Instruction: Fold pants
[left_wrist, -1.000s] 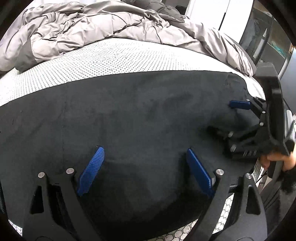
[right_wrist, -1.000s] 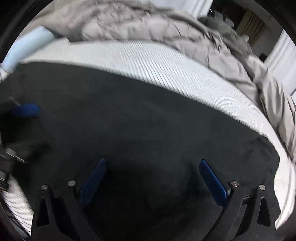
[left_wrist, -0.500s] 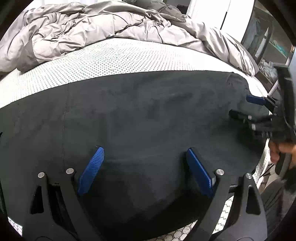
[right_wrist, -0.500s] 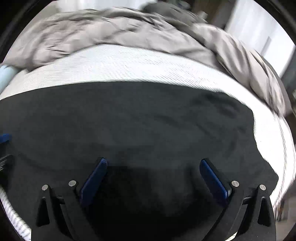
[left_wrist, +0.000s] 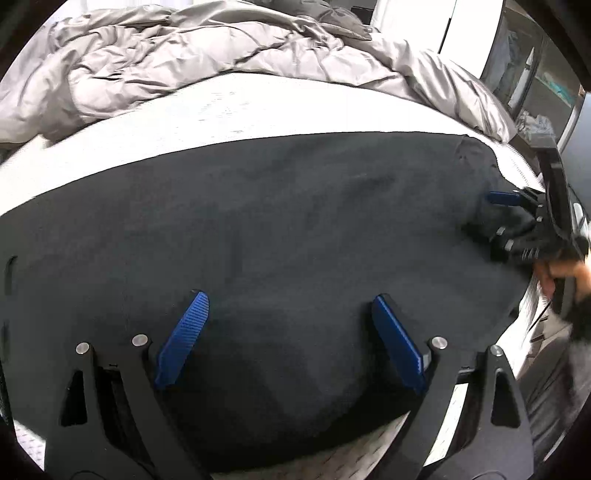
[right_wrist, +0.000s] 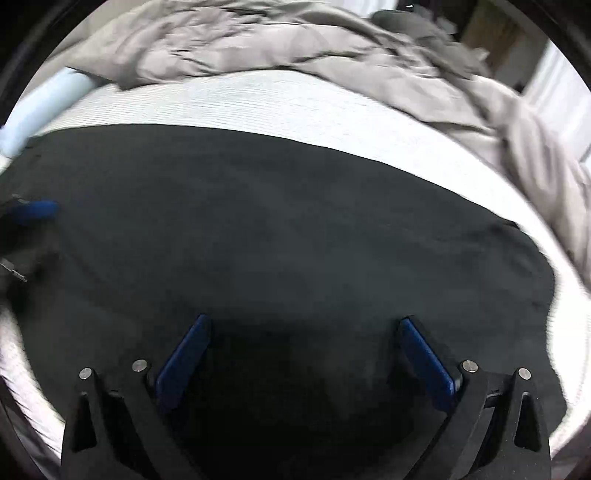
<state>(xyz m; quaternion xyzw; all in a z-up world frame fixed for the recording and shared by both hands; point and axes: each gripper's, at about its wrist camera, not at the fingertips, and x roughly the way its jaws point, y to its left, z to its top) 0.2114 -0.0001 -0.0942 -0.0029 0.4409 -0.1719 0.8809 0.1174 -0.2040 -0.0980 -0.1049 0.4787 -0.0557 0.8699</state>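
Black pants (left_wrist: 277, 229) lie spread flat across the near part of a white mattress; they also fill the right wrist view (right_wrist: 277, 240). My left gripper (left_wrist: 288, 314) is open, its blue pads low over the cloth near the front edge. My right gripper (right_wrist: 303, 332) is open too, over the cloth near its right end. The right gripper also shows in the left wrist view (left_wrist: 495, 218), at the pants' right end. The left gripper's blue pad shows at the left edge of the right wrist view (right_wrist: 33, 212).
A crumpled grey duvet (left_wrist: 207, 62) is heaped along the far side of the mattress (left_wrist: 258, 110). A pale blue roll (right_wrist: 44, 107) lies at the mattress's far left. A dark glass-front cabinet (left_wrist: 532, 74) stands right of the bed.
The right gripper moved back in over the pants' right end, and its view swung left. The left gripper has stayed open and barely moved.
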